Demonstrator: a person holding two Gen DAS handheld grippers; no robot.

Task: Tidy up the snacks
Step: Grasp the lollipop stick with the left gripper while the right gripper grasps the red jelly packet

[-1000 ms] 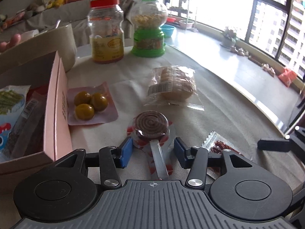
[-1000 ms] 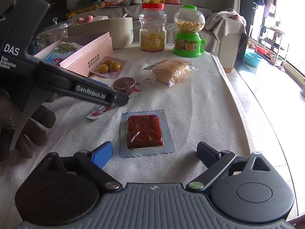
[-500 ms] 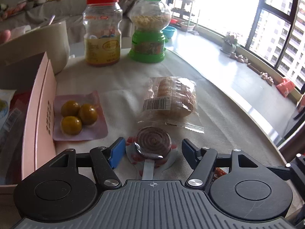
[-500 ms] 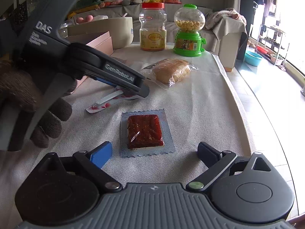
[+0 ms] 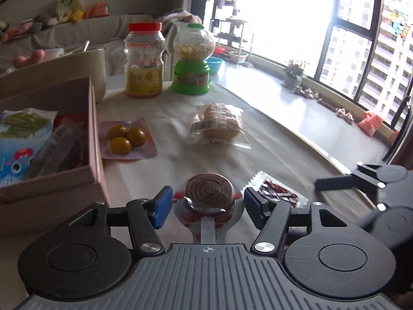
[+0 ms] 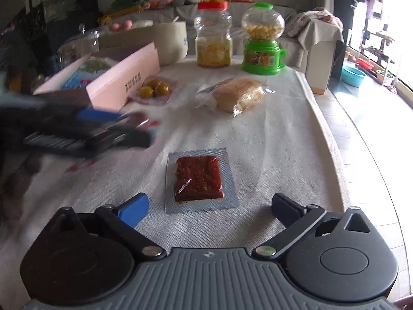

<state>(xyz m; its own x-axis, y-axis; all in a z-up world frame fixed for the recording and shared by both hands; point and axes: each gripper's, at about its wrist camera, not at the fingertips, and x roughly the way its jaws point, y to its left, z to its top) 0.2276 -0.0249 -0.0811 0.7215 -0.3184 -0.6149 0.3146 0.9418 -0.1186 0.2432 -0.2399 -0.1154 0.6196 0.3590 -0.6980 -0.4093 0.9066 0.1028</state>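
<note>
My left gripper (image 5: 205, 204) is open, its jaws on either side of a wrapped brown spiral lollipop (image 5: 209, 193); whether the lollipop rests on the cloth or is lifted I cannot tell. The pink snack box (image 5: 94, 139) stands to its left with packets inside. My right gripper (image 6: 209, 206) is open and empty, just behind a red snack slab in a silver packet (image 6: 198, 179). The left gripper shows blurred in the right wrist view (image 6: 103, 129). A pack of three yellow-green plums (image 5: 124, 138) and a bagged bread (image 5: 216, 124) lie farther on.
A red-lidded jar (image 5: 144, 62), a green candy dispenser (image 5: 192, 62) and a beige bowl (image 5: 85, 69) stand at the far end of the table. The table's right edge (image 5: 309, 152) drops to the floor by the window. The box also shows in the right wrist view (image 6: 124, 77).
My left gripper has swung left and pulled back, staying around the lollipop, and the pink box is more in view. The right gripper has not moved.
</note>
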